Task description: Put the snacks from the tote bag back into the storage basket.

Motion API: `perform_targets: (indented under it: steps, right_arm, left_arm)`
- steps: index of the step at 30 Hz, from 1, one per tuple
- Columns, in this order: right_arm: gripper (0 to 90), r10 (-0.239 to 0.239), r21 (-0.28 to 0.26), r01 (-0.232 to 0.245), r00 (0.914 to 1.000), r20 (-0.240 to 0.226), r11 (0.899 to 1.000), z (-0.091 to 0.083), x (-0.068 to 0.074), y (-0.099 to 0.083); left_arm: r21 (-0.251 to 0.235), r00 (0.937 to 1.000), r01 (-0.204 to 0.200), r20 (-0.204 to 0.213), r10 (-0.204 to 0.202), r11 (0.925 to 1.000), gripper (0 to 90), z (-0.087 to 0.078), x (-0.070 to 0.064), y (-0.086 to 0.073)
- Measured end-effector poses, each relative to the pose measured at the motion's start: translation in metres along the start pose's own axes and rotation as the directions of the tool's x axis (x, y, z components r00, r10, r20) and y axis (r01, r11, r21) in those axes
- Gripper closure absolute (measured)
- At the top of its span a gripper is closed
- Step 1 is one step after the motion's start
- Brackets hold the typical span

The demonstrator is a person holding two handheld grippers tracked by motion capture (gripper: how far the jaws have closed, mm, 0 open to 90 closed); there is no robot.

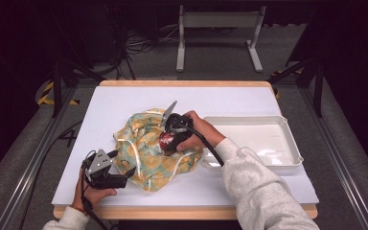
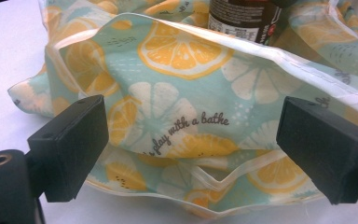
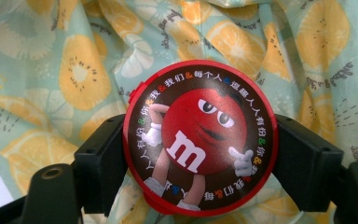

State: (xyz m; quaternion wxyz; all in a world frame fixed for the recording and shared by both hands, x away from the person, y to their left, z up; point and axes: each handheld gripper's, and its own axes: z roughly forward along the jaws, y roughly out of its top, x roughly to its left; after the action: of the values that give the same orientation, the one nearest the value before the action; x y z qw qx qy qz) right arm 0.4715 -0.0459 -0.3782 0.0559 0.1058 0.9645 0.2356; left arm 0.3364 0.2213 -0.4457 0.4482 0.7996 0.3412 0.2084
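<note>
A drawstring bag (image 1: 146,155) printed with lemon slices on pale green lies crumpled on the white table (image 1: 124,98). My right gripper (image 1: 167,143) is over its middle, shut on a dark M&M's canister (image 1: 166,139). In the right gripper view the canister's red lid (image 3: 200,135) sits clamped between the two jaws, with the bag's fabric (image 3: 74,70) behind it. My left gripper (image 1: 122,164) stands open at the bag's near-left edge. In the left gripper view its jaws spread either side of the bag's white-hemmed opening (image 2: 186,93), and the canister (image 2: 242,16) stands behind.
A white plastic tray (image 1: 287,143) lies on the table to the right of the bag, close to my right forearm. A metal stand (image 1: 218,21) and cables are on the floor beyond the table's far edge.
</note>
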Motion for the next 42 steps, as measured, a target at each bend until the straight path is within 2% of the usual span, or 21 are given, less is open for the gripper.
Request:
perform_targets:
  steps: [9, 13, 19, 23, 26, 37, 42]
  right_arm:
    - [25.9, 0.013, 0.007, -0.013, 0.9999, 0.003, 1.0, 0.001, 0.0, 0.002]
    - [26.1, 0.012, 0.003, -0.012, 0.9999, 0.007, 1.0, 0.001, 0.0, 0.002]
    - [26.1, -0.008, 0.007, 0.008, 0.9998, 0.018, 1.0, -0.001, 0.004, 0.005]
    - [26.1, -0.007, -0.01, 0.007, 0.9996, 0.027, 1.0, -0.006, 0.005, 0.005]
    - [26.1, -0.022, -0.018, 0.023, 0.9991, 0.037, 1.0, -0.012, 0.006, 0.007]
    - [26.1, -0.032, -0.024, 0.034, 0.9972, 0.068, 0.999, -0.028, 0.012, 0.007]
    - [26.1, -0.035, -0.026, 0.037, 0.9971, 0.067, 0.999, -0.035, 0.013, 0.007]
  left_arm:
    - [0.007, 1.0, -0.006, 0.006, 0.006, 1.0, 9.7, 0.0, -0.001, 0.0]
    - [0.001, 1.0, 0.006, 0.007, -0.006, 1.0, 9.9, 0.0, 0.0, 0.0]
    - [-0.008, 0.9999, 0.012, 0.006, -0.012, 0.9999, 9.9, -0.001, 0.001, -0.001]
    - [-0.012, 0.9999, 0.013, 0.004, -0.013, 0.9998, 9.9, -0.001, 0.001, -0.001]
    - [-0.011, 0.9999, 0.014, 0.002, -0.014, 0.9998, 9.9, -0.001, 0.001, -0.001]
    - [-0.021, 0.9998, 0.019, -0.006, -0.019, 0.9996, 9.6, -0.004, 0.003, -0.003]
    - [-0.022, 0.9998, 0.021, -0.007, -0.021, 0.9995, 9.5, -0.006, 0.004, -0.004]
